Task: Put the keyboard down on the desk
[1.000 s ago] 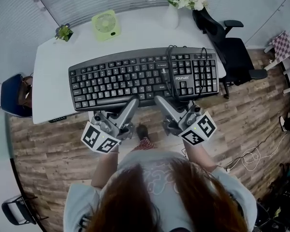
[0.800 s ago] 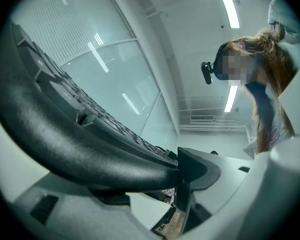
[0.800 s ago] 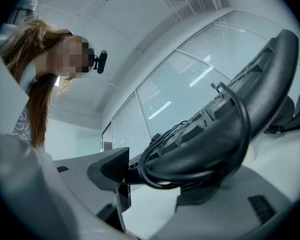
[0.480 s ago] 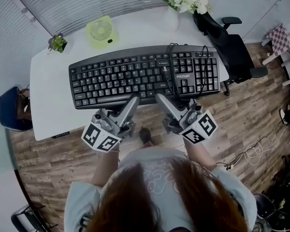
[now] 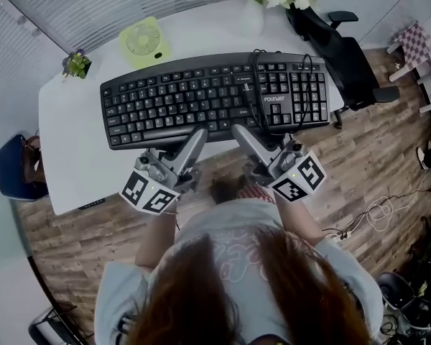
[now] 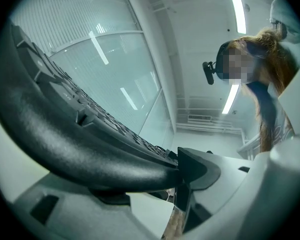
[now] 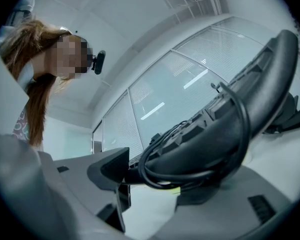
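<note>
Black full-size keyboard, cable looped round its number-pad end, over the white desk, near edge at the desk's front, left gripper and right gripper both clamped on that edge

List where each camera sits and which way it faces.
Head view: on the person's head, looking steeply down at the keyboard over the desk; hair, forearms, left gripper and right gripper show.
Left gripper view: on that gripper, looking upward along its jaws, clamped on the keyboard's edge.
Right gripper view: likewise, jaws clamped near the cable.
All three show keyboard and hair.
</note>
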The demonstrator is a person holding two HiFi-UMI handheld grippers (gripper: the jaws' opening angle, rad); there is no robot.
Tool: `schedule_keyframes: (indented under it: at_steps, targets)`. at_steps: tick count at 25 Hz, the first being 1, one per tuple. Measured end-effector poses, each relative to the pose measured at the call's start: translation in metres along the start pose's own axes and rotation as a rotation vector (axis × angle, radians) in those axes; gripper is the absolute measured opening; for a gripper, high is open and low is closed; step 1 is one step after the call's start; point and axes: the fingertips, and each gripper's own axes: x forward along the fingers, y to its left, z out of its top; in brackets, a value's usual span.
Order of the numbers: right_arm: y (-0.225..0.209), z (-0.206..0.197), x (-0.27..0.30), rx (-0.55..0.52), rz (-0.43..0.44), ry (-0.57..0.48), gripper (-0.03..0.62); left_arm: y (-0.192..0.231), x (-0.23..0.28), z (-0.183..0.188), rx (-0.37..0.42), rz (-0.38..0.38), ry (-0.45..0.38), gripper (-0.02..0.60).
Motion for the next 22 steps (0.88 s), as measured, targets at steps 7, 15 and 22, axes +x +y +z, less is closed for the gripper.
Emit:
schedule_keyframes:
  at_steps: [7, 15, 22]
  targets:
    - [-0.002, -0.004, -0.005, 0.014, -0.009, 0.029, 0.295, -0.001, -0.002, -0.008, -0.03, 0.022, 0.011, 0.279]
    - [-0.027, -0.027, 0.008, 0.063, -0.037, 0.074, 0.295, 0.029, 0.002, -0.026, -0.081, 0.068, 0.051, 0.279]
    - [-0.054, -0.05, 0.007, 0.088, -0.067, 0.098, 0.295, 0.05, 0.008, -0.054, -0.12, 0.085, 0.08, 0.279]
